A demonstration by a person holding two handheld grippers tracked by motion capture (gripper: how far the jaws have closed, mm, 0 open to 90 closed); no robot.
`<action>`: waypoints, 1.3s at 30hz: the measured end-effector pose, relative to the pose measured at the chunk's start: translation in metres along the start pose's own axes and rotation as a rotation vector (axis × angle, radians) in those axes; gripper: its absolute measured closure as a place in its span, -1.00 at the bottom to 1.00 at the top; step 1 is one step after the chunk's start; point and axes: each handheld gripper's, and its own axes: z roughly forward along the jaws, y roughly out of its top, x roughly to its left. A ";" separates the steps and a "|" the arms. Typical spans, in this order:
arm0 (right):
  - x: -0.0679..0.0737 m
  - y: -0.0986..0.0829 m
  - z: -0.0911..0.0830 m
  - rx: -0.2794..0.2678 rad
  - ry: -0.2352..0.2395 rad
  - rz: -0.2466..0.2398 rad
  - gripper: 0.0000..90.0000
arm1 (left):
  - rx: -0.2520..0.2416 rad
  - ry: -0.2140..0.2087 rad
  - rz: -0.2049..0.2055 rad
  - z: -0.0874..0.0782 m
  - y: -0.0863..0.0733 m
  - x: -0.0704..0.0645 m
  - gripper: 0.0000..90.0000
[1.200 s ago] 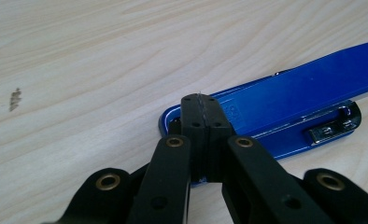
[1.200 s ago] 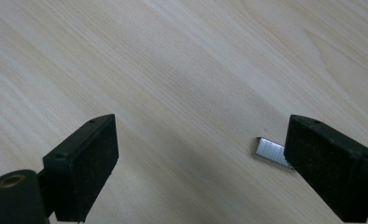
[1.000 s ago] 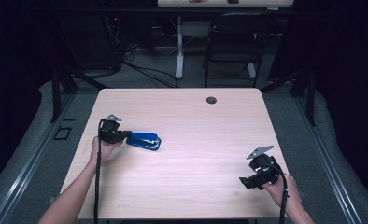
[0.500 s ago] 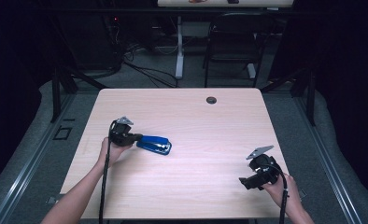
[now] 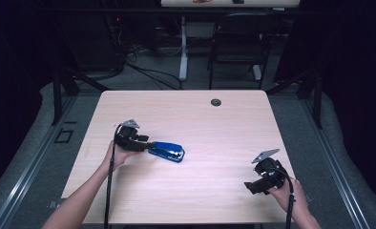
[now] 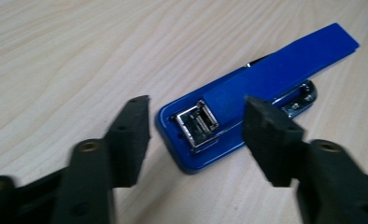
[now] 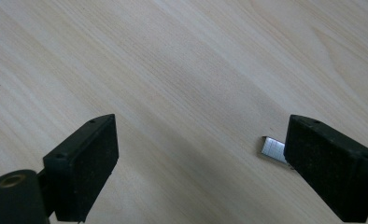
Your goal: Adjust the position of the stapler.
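The blue stapler (image 5: 167,151) lies flat on the wooden surface (image 5: 210,124), left of centre, its hinged rear end facing the left gripper (image 5: 145,144). In the left gripper view, the stapler (image 6: 257,98) sits just ahead of the fingers (image 6: 130,140), which are spread apart and not touching it. The right gripper (image 5: 253,186) hovers near the front right corner of the surface, well apart from the stapler. Its fingers (image 7: 86,163) are spread wide over bare wood, with a strip of staples (image 7: 274,149) lying beside one finger
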 end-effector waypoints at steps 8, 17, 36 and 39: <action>0.002 0.000 0.001 -0.006 0.011 0.003 -0.79 | 0.002 -0.053 0.109 0.011 0.016 -0.023 -0.54; 0.002 -0.001 0.001 0.004 0.019 -0.003 -0.78 | 0.034 -0.065 0.140 0.028 0.020 -0.030 -0.49; 0.002 0.000 0.004 0.022 0.019 -0.017 -0.78 | 0.037 -0.030 0.249 0.033 0.022 -0.043 -0.22; 0.002 0.000 0.004 0.023 0.025 -0.016 -0.77 | 0.038 -0.031 0.253 0.033 0.022 -0.043 -0.20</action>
